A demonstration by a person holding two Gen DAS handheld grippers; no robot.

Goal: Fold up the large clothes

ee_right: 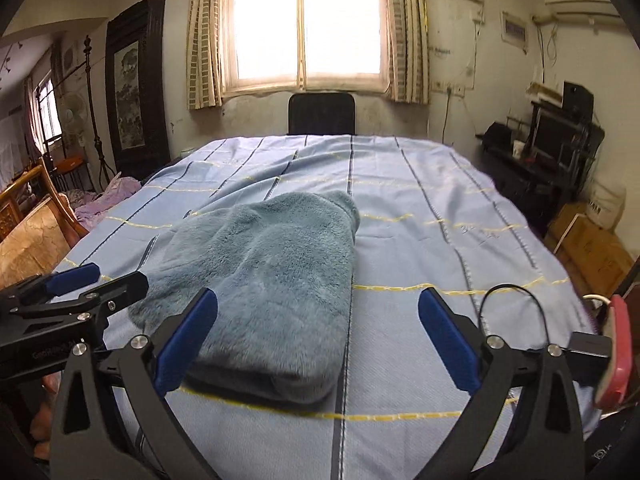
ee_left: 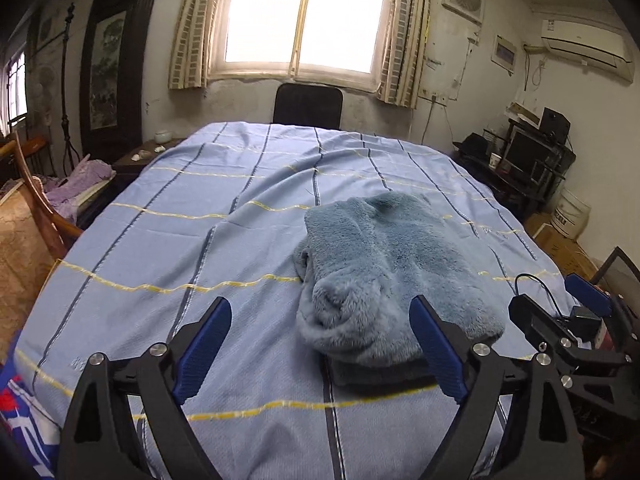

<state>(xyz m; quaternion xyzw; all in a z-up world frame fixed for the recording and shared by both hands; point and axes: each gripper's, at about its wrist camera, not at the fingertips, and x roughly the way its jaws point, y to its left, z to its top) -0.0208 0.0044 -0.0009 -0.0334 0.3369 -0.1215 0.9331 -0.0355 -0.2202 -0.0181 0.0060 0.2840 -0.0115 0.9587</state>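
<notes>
Folded blue fleece garment (ee_left: 384,280) lies on striped sheet (ee_left: 200,200) covering surface, centre-right of left wrist frame, centre-left of right wrist frame. Left tool (ee_left: 320,344): jaws spread wide, nothing gripped; right finger overlaps garment's near edge in frame. Right tool (ee_right: 318,340): jaws spread wide, nothing gripped. Window (ee_right: 306,20) and dark chair (ee_right: 322,114) at top centre.
</notes>
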